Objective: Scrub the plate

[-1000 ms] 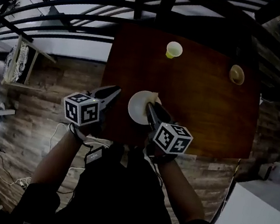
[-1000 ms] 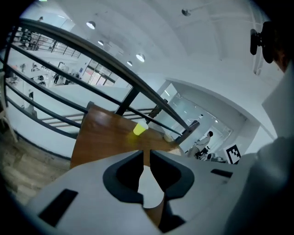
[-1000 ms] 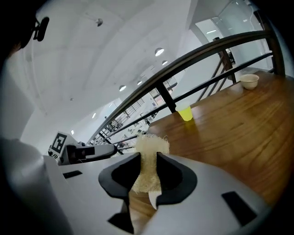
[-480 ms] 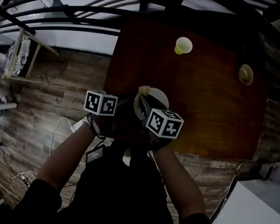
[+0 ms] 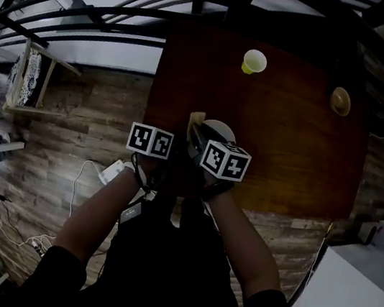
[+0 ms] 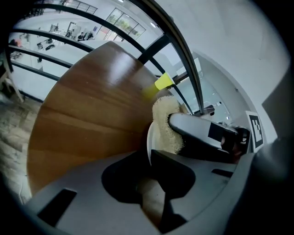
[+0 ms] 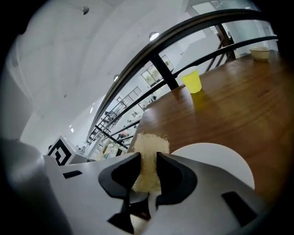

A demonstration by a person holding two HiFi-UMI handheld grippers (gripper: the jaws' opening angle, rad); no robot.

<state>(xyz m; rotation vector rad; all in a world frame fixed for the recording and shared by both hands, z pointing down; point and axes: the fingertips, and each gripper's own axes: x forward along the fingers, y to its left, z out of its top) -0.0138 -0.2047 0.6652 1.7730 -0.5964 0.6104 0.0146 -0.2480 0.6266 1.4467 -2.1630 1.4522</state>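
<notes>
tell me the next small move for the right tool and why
Probably sweep the sponge across the face of the plate. The right tool is shut on the sponge, which sits near the plate's edge, with most of the white face untouched beside it. The left tool grips the plate by its rim, so the plate looks steady enough for a stroke.

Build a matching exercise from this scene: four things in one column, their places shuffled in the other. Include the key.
Things
1. white plate
2. scrub sponge
3. yellow cup
4. small bowl

Places
A. upright near the far edge of the table
B. clamped between the jaws of the right gripper
C. near the table's far right corner
D. rim pinched by the left gripper

Pairs: 1-D, 2-B, 3-A, 4-C
</notes>
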